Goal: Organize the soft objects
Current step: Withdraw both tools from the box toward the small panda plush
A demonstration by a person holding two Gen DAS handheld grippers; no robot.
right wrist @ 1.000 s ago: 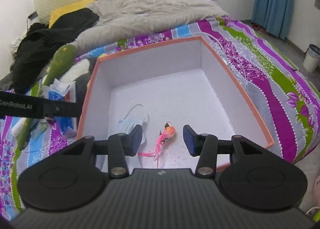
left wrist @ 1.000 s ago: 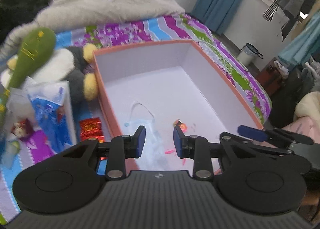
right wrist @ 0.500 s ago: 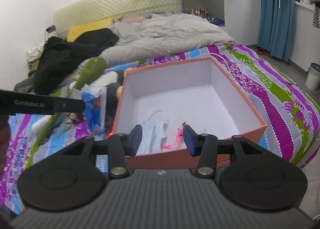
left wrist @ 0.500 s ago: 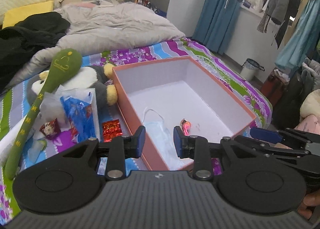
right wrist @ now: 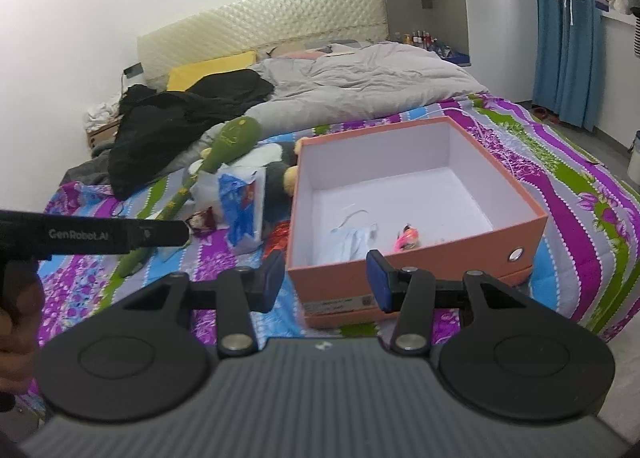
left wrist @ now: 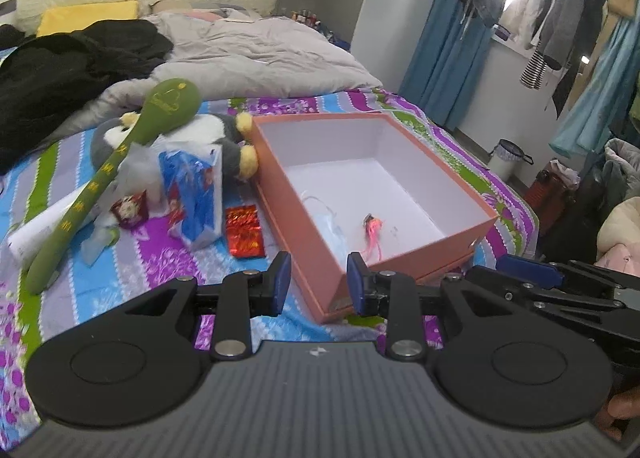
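An orange box (left wrist: pixel 404 260) (right wrist: pixel 440 254) with a white inside stands on the striped bedspread. A pale blue face mask (left wrist: pixel 332 226) (right wrist: pixel 348 242) and a small pink toy (left wrist: pixel 372 228) (right wrist: pixel 408 238) lie in it. To its left are a green plush stick (left wrist: pixel 172 102) (right wrist: pixel 232 138), a penguin plush (left wrist: pixel 216 134) (right wrist: pixel 276 170), a blue tissue pack (left wrist: pixel 196 190) (right wrist: pixel 240 202) and a red foil packet (left wrist: pixel 244 230). My left gripper (left wrist: pixel 316 282) hangs open before the box's near corner, nothing between its fingers. My right gripper (right wrist: pixel 326 278) is open too, short of the box's front wall.
A grey duvet (left wrist: pixel 256 58), black clothes (left wrist: pixel 72 66) and a yellow pillow (right wrist: pixel 212 68) fill the head of the bed. Blue curtains (right wrist: pixel 568 26), hanging clothes (left wrist: pixel 560 18) and a bin (left wrist: pixel 506 156) stand to the right. The bed edge drops off beyond the box.
Both grippers have drawn back and risen from over the box. The box now sits further off, and the whole bed and the pile at left have come into view.
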